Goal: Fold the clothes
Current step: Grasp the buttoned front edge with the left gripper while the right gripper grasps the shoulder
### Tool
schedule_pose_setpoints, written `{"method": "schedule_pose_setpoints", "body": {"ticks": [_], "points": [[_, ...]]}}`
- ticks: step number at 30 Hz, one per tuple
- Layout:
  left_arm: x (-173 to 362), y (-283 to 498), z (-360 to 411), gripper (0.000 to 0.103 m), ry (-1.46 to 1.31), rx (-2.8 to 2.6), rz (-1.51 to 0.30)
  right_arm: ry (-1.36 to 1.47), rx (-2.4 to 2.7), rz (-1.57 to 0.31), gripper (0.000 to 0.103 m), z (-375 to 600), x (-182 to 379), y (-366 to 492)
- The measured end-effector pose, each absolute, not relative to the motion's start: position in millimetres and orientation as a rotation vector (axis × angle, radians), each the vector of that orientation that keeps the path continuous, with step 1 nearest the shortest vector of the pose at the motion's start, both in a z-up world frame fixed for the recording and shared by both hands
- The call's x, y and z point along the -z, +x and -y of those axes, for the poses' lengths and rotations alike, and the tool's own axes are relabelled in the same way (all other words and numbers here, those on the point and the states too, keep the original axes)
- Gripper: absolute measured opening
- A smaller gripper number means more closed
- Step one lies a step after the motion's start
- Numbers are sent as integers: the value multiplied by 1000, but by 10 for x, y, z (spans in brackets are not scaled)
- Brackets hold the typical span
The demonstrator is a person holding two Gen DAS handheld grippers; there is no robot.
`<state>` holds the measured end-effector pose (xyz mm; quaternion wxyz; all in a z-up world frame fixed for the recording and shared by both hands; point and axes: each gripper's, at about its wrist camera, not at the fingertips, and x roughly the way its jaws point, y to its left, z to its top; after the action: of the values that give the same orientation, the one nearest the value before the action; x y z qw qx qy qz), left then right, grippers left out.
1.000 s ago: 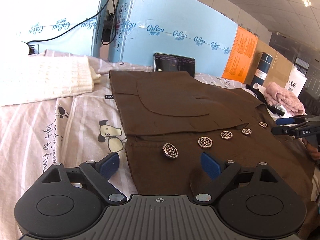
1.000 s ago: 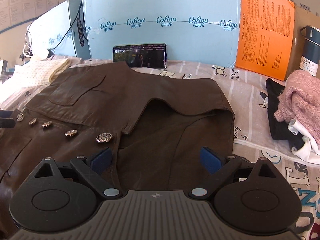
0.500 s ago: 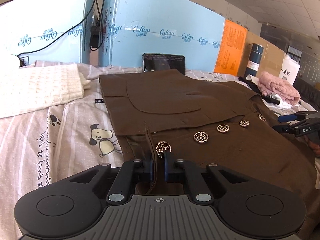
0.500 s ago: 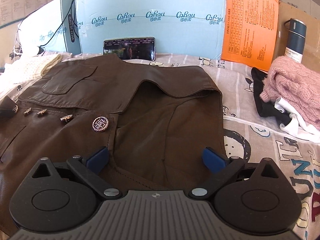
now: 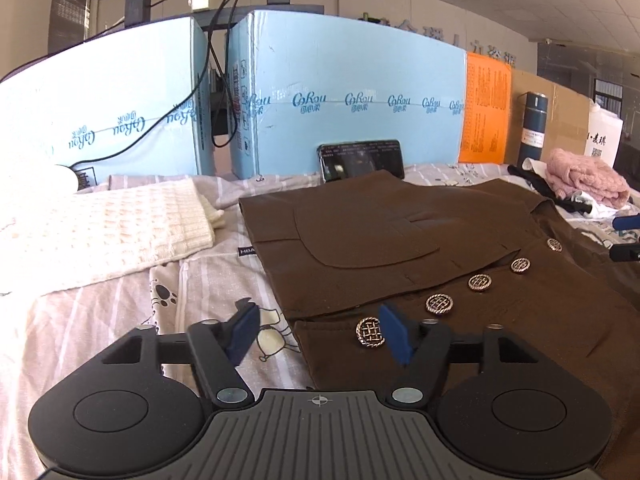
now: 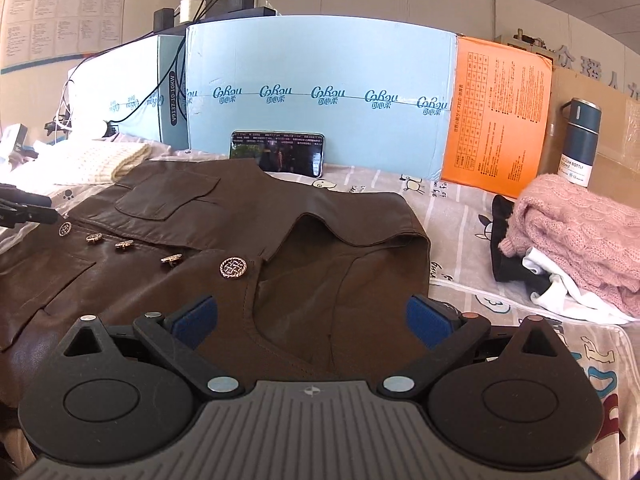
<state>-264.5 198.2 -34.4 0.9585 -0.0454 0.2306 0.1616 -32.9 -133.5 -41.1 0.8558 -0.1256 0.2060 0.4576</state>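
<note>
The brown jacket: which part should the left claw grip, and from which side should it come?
Probably the brown jacket hem corner beside the lowest button. It lies flat at the edge, so the open left claw can slide in low from the bedsheet side.

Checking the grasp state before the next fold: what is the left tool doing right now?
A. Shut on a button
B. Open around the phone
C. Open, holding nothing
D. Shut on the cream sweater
C: the left tool stands open at the brown jacket hem, pads apart, nothing between them.

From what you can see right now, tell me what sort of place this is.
Probably an office or lab set up for recording: a cartoon-print sheet covers the surface, blue foam boards wall it, notice posters hang behind.
</note>
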Motion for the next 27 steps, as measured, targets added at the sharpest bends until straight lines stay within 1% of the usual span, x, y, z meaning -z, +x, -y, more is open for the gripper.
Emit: {"method": "schedule_pose_setpoints", "body": {"ticks": [2, 6, 9, 17, 24, 27], "points": [[260, -2788, -1897, 95, -106, -260, -407, -265, -977, -411, 102, 1424, 414, -401], [191, -3001, -1576, 102, -58, -44, -365, -289, -995, -374, 102, 1570, 439, -590], [215, -3089, -1292, 102, 38, 98, -395, -332, -1013, -352, 102, 1683, 462, -758], [409, -3148, -1034, 102, 221, 122, -519, -484, -1063, -332, 102, 1969, 508, -1120], [580, -3199, -809, 102, 383, 144, -626, -597, -1076, -328, 103, 1795, 592, -1159], [579, -3199, -815, 102, 384, 121, -603, -627, -1117, -316, 103, 1643, 627, -1171]]}}
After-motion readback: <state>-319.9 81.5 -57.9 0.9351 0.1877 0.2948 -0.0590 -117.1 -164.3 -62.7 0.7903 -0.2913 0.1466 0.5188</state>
